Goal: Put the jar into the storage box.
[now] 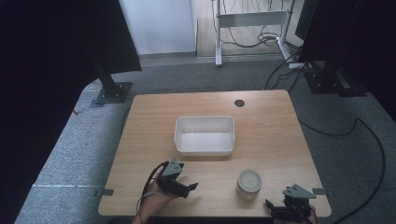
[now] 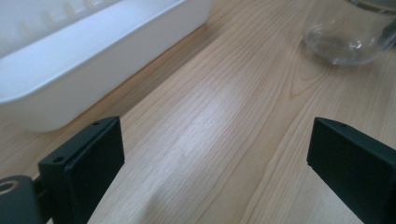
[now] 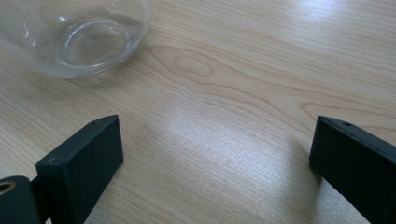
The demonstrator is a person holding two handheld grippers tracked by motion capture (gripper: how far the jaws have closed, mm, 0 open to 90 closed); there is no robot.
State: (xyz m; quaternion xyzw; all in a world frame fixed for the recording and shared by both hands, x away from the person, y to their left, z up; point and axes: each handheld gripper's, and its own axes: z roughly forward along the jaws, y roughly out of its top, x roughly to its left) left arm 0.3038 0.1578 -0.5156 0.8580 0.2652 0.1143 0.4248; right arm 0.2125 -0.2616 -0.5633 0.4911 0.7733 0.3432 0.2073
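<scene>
A: Waiting near the table's (image 1: 140,116) close edge, both grippers are hovering low with nothing in them. The left gripper (image 1: 190,187) is pointing toward the glass jar (image 1: 249,184), and the right gripper (image 1: 270,205) is sitting just beside that jar on its other side.

B: Why is the jar standing where it is?

A: It is sitting upright between the two grippers, near each, so either can reach it without crossing the other (my reading, not something on show). The white bin (image 1: 204,135) is lying ahead of the left gripper, open top up, looking like the place things are meant to go.

B: And the jaws?

A: In the left gripper view they are standing wide apart, released, with bare wood between them; the jar's (image 2: 348,39) rounded glass base is showing ahead and to the right of them, and the bin's (image 2: 93,60) white wall is running ahead to the left. In the right gripper view the jaws are spread just as wide over bare wood, touching nothing, and the jar (image 3: 74,37) is sitting ahead to their left, well clear of the fingers.

B: So what is in hand?

A: I am judging it as the approach to the jar, with no grasp made yet.
</scene>
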